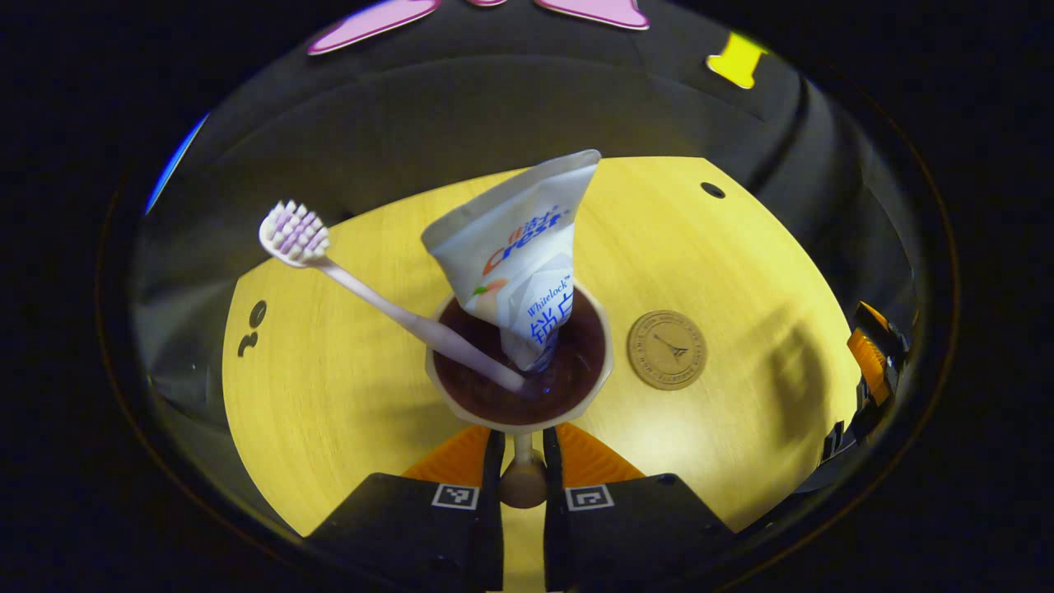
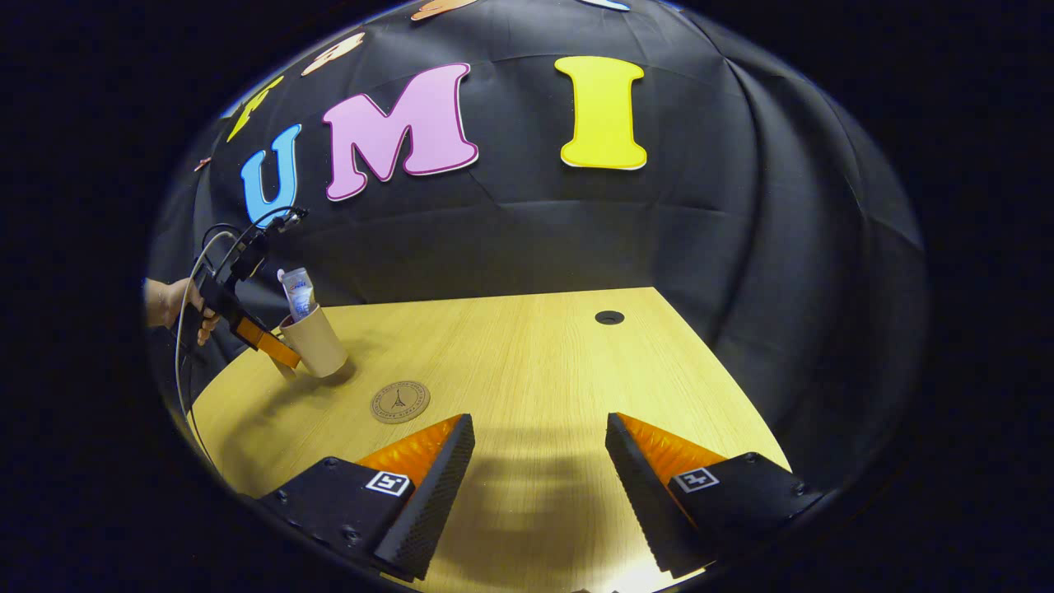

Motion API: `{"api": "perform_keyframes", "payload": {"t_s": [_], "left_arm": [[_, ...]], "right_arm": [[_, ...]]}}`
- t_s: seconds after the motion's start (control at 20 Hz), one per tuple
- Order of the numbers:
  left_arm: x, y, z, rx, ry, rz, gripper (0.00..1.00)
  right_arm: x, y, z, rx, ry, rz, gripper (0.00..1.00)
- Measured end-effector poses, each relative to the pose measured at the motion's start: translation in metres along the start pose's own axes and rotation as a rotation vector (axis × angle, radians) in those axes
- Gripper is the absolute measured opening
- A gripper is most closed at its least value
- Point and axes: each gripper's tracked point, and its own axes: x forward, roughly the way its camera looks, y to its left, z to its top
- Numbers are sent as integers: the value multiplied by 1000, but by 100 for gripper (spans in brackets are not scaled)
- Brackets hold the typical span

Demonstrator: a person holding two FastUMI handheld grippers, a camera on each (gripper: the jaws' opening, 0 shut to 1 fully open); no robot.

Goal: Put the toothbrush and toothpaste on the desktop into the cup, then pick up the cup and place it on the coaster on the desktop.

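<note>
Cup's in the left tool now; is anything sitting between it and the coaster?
Nothing visible. The cup hangs tilted in the left tool, and only bare desktop lies between it and the coaster.

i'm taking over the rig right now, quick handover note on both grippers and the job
Left gripper: shut on the cup handle, cup tilted in the right gripper view.
Right gripper: open, holding nothing, over the desktop.
Done: toothbrush and toothpaste stand in the cup.
Left: set the cup on the coaster, which lies bare just beside it, then release.
</note>
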Motion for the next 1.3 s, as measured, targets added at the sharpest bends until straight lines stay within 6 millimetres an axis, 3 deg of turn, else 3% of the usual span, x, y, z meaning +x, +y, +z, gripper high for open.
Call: {"api": "perform_keyframes", "payload": {"t_s": [0.35, 0.4, 0.6, 0.75, 0.8, 0.85, 0.95, 1.0, 1.2, 1.3], "left_arm": [[15, -74, 14, 105, 9, -80, 24], [18, -83, 15, 114, 13, -88, 19], [30, -109, 18, 161, 30, -103, 24], [38, -117, 19, 219, 36, -77, 24], [39, -121, 19, 228, 41, -77, 19], [40, -123, 19, 231, 48, -81, 24], [41, -118, 20, 238, 60, -75, 20], [41, -118, 20, 244, 64, -68, 25], [45, -118, 16, 249, 76, -57, 22], [42, -118, 18, 243, 47, -50, 29]], "right_arm": [[-6, -5, 0, 15, -7, -16, 99], [-6, -6, 0, 19, -7, -19, 99], [-7, -7, -1, 34, -10, -29, 99], [-8, -9, -5, 50, -7, -36, 99], [-8, -9, -6, 59, -4, -38, 99], [-8, -9, -7, 67, -4, -42, 99], [-7, -10, -9, 80, 3, -47, 99], [-7, -9, -10, 86, 3, -49, 99], [-12, -13, -13, 75, -1, -51, 99], [-12, -14, -13, 78, 1, -55, 99]]}}
